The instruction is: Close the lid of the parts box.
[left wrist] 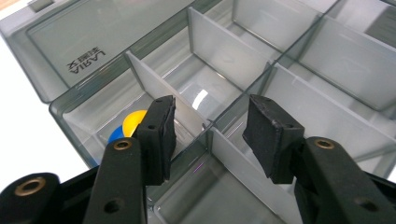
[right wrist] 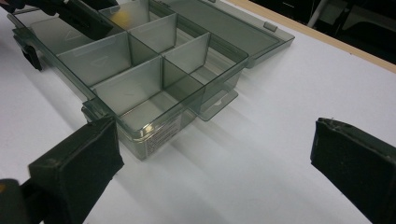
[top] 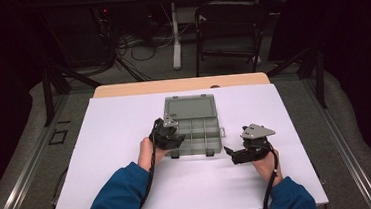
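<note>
Smoky grey and see-through, the plastic compartment box [top: 203, 133] lies at the middle of the white sheet-covered table [top: 115, 135], its flat lid [top: 190, 106] folded open toward twelve o'clock and its two dark latches at the six o'clock edge.

At the box's nine o'clock side, in the high view, the left gripper [top: 168, 134] reaches in over the near-left compartments, held by a hand coming out of a blue sleeve [top: 118, 197]. In the left gripper view its two black jaws stand partly apart over the thin dividers, one pad on either side of a divider wall, and nothing is pinched between them. Just beyond the left jaw, at about ten o'clock from it, a small yellow round piece [left wrist: 134, 121] and a small blue round piece [left wrist: 116, 134] lie together in a corner compartment beside the lid hinge; the jaw hides part of them, so they may be buttons or beads, and I cannot tell which. The lid carries raised lettering near that corner.

At four o'clock from the box, well off its edge, the right gripper [top: 233, 153] rests low over the bare sheet with a grey three-cornered plate on top, its jaws pointing toward nine o'clock. In the right gripper view its jaws are spread wide with only white sheet between them, and the box's near corner [right wrist: 154, 135] sits toward eleven o'clock.
</note>
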Action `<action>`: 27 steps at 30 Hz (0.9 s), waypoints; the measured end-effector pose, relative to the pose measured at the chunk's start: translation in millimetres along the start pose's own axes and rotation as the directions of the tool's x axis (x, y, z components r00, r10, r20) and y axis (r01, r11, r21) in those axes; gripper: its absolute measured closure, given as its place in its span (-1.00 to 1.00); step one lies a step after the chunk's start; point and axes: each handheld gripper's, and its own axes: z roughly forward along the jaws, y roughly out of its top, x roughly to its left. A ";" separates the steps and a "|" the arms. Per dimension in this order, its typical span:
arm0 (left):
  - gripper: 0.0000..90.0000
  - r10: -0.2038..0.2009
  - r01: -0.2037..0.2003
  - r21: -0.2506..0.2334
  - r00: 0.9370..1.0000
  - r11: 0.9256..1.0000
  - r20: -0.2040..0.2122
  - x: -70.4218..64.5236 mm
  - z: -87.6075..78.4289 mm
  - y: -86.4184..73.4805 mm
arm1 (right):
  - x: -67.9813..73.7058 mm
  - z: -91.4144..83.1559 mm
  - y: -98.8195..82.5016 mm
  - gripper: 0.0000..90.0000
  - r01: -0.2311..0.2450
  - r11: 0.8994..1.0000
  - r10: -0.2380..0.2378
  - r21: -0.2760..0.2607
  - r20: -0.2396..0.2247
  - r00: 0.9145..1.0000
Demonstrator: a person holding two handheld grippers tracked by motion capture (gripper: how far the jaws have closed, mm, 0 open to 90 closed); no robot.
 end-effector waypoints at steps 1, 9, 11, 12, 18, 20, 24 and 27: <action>0.18 -0.005 0.005 0.000 1.000 1.000 -0.004 -0.5 0.1 0.1 | -0.5 0.3 0.7 -0.98 0.000 1.000 0.000 -0.002 0.001 1.000; 0.19 -0.029 0.029 -0.003 0.999 1.000 -0.023 -3.8 0.1 0.0 | -10.4 4.2 11.2 -0.99 -0.036 0.999 0.036 -0.004 -0.007 0.999; 0.19 -0.033 0.033 -0.002 0.999 0.999 -0.028 -4.7 0.0 0.2 | -13.7 6.4 13.6 -0.99 -0.037 0.999 0.037 0.000 -0.013 0.999; 0.19 -0.033 0.033 -0.002 0.999 0.999 -0.027 -4.7 0.0 0.1 | -16.3 8.6 15.5 -1.00 -0.047 0.999 0.048 0.007 -0.016 0.999; 0.19 -0.033 0.032 -0.008 0.999 0.999 -0.022 -3.9 0.0 -0.4 | -29.4 19.2 26.1 -1.00 -0.061 0.998 0.061 0.022 -0.031 0.998; 0.19 -0.030 0.030 -0.007 0.999 1.000 -0.022 -3.7 -0.2 -0.5 | -34.0 24.9 31.1 -1.00 -0.065 0.997 0.067 0.036 -0.045 0.997; 0.19 -0.032 0.031 -0.009 0.999 0.999 -0.019 -3.5 -0.1 -0.6 | -42.2 34.8 40.0 -1.00 -0.065 0.996 0.068 0.059 -0.061 0.996; 0.20 -0.031 0.031 -0.009 0.999 0.999 -0.019 -3.4 -0.1 -0.7 | -49.3 41.8 46.0 -1.00 -0.076 0.995 0.081 0.069 -0.067 0.994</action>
